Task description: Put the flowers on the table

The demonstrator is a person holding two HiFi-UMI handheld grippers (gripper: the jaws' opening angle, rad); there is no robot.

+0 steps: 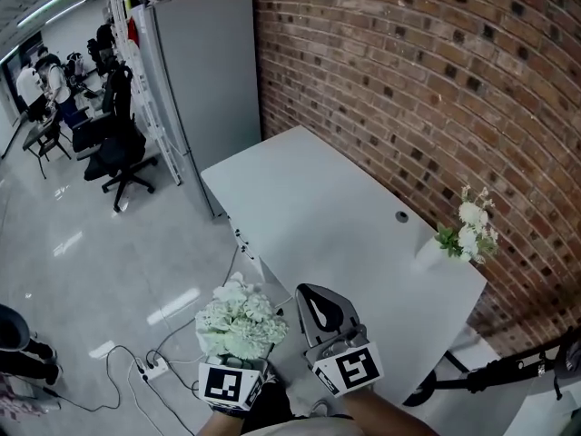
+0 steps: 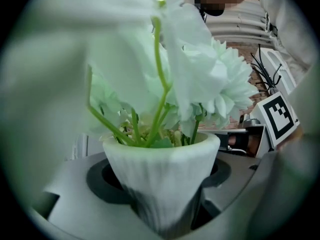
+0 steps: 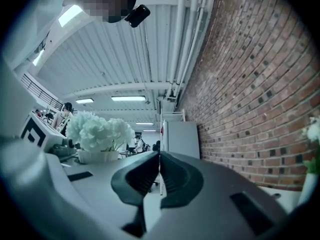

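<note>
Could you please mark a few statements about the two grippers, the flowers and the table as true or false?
1. The left hand-held gripper is shut on a white pot of white flowers. True.
2. The right hand-held gripper is open around a pot. False: its jaws are together with nothing between them.
3. A second bunch of flowers stands on the table, close to the wall. True.
4. The wall beside the table is plain white plaster. False: it is red-brown brick.
</note>
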